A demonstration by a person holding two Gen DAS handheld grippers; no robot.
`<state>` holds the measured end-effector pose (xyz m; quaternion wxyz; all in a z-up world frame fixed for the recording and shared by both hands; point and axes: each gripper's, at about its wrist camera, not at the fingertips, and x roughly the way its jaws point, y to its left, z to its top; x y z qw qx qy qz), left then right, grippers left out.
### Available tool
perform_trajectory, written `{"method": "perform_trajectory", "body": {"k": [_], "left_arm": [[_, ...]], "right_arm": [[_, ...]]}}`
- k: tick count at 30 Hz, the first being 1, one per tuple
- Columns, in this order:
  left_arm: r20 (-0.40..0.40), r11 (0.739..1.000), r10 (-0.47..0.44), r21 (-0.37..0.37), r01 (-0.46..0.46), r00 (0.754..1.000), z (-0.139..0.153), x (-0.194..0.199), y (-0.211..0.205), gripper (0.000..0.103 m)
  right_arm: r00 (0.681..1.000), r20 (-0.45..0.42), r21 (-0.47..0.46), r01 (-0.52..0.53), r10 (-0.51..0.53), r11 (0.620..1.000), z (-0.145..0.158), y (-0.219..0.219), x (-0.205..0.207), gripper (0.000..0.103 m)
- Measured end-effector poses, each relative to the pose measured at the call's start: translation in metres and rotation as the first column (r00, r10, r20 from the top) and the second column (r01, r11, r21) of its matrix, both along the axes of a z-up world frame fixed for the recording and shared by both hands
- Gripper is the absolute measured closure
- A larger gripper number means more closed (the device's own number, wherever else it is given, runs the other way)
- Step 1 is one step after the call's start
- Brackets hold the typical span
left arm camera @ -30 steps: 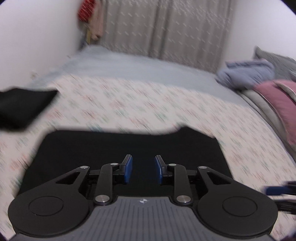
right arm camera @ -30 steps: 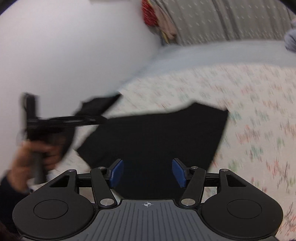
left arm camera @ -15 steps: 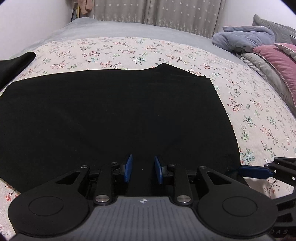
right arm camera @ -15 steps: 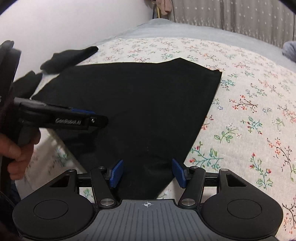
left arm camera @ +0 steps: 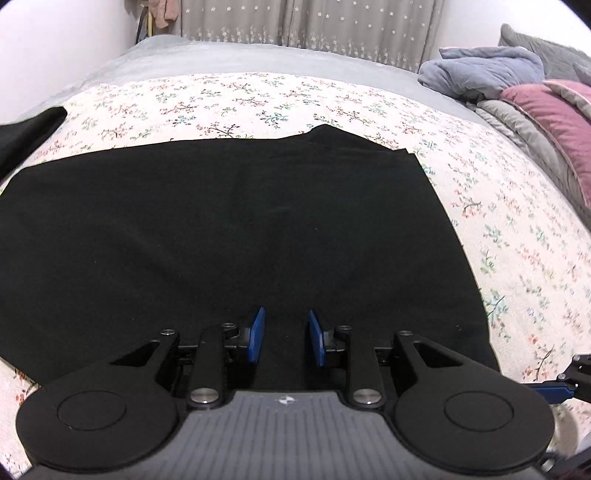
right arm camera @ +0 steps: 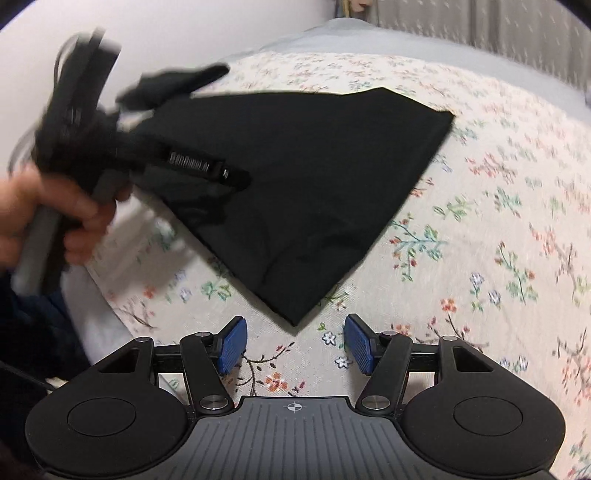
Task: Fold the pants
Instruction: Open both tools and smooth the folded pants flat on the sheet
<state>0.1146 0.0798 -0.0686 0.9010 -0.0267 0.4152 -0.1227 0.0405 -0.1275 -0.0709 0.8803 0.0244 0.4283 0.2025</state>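
Change since earlier: both views sit lower and closer over the bed; in the right wrist view the pants' near corner, once between the fingers, now lies just ahead of them.
Second dark garment (left arm camera: 27, 131): black cloth at nine o'clock of the left wrist view, at the bed's edge, apart from the pants.
Person's hand (right arm camera: 55, 218): blurred at nine o'clock of the right wrist view, gripping the left tool's handle.
Left gripper (left arm camera: 283, 338): black two-finger tool with blue pads, low over the pants' near edge; jaws narrowly parted with black cloth showing in the gap; whether the pads pinch it cannot be told.
Black fabric pants (left arm camera: 236, 236): spread flat as a broad dark panel across the middle of the left wrist view; near corner at six o'clock in the right wrist view.
Floral bedspread (left arm camera: 258, 96): white with small flower sprigs, under the pants.
Right gripper (right arm camera: 295, 341): black tool with blue pads, jaws released and half spread, only bedspread between them, the pants' corner just beyond.
Curtain (left arm camera: 314, 26): grey, dotted, at twelve o'clock.
Grey-blue bundled blanket (left arm camera: 480, 74): at two o'clock.
Pink and grey quilts (left arm camera: 546, 122): at three o'clock along the bed's side.
In the way: nothing lies on the pants.
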Motion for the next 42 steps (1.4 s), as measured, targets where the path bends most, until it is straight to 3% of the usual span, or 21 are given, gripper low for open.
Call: {"method": "perform_trajectory", "body": {"k": [2, 4, 6, 8, 11, 14, 17, 20, 23, 27, 30, 39, 42], "left_arm": [[0.002, 0.997, -0.025, -0.066, 0.025, 1.0, 0.007, -0.004, 0.001, 0.091], [0.044, 0.994, -0.072, -0.076, 0.075, 0.996, 0.012, -0.009, -0.007, 0.09], [0.068, 0.994, -0.098, -0.037, 0.101, 0.993, 0.013, -0.012, -0.019, 0.09], [0.052, 0.993, -0.107, -0.042, 0.11, 0.993, 0.009, -0.01, -0.026, 0.09], [0.013, 0.993, -0.116, -0.025, 0.116, 0.993, 0.001, -0.006, -0.036, 0.09], [0.029, 0.99, -0.129, 0.059, 0.127, 0.991, -0.005, -0.008, -0.045, 0.09], [0.042, 0.986, -0.144, 0.088, 0.14, 0.989, -0.007, -0.009, -0.046, 0.089], [0.036, 0.987, -0.141, 0.085, 0.137, 0.989, -0.006, -0.007, -0.044, 0.089], [0.018, 0.992, -0.115, 0.043, 0.114, 0.993, -0.003, -0.004, -0.037, 0.089], [-0.002, 0.997, -0.072, 0.028, 0.073, 0.997, -0.001, 0.002, -0.029, 0.089], [-0.009, 0.998, -0.041, 0.042, 0.041, 0.999, -0.001, 0.006, -0.022, 0.089], [-0.023, 0.999, -0.025, 0.028, 0.026, 0.999, -0.001, 0.007, -0.016, 0.088], [-0.029, 1.0, -0.02, 0.016, 0.02, 0.999, -0.001, 0.009, -0.014, 0.088]], "right_arm": [[0.998, -0.015, 0.11, 0.065, -0.063, 0.992, 0.005, -0.02, 0.001, 0.046], [0.992, 0.014, 0.14, 0.123, -0.126, 0.983, 0.01, -0.031, 0.004, 0.051], [0.985, 0.07, 0.125, 0.149, -0.158, 0.981, 0.015, -0.031, 0.006, 0.08], [0.983, 0.102, 0.122, 0.138, -0.151, 0.983, 0.016, -0.023, 0.01, 0.096], [0.985, 0.147, 0.084, 0.075, -0.087, 0.994, 0.015, 0.003, 0.017, 0.098], [0.996, 0.07, -0.007, 0.053, -0.052, 0.999, -0.003, 0.023, 0.024, 0.1], [0.996, 0.031, 0.006, 0.08, -0.08, 0.997, -0.003, 0.016, 0.023, 0.102], [0.995, 0.0, 0.044, 0.1, -0.1, 0.994, -0.002, 0.001, 0.019, 0.102], [0.985, -0.022, 0.152, 0.173, -0.172, 0.973, -0.002, -0.019, 0.017, 0.083], [0.949, -0.132, 0.401, 0.316, -0.288, 0.86, -0.013, -0.058, 0.026, 0.056], [0.929, -0.205, 0.501, 0.369, -0.307, 0.783, -0.024, -0.068, 0.031, 0.055], [0.907, -0.24, 0.57, 0.421, -0.347, 0.706, -0.037, -0.065, 0.031, 0.058], [0.907, -0.236, 0.579, 0.419, -0.347, 0.7, -0.04, -0.062, 0.03, 0.06]]}}
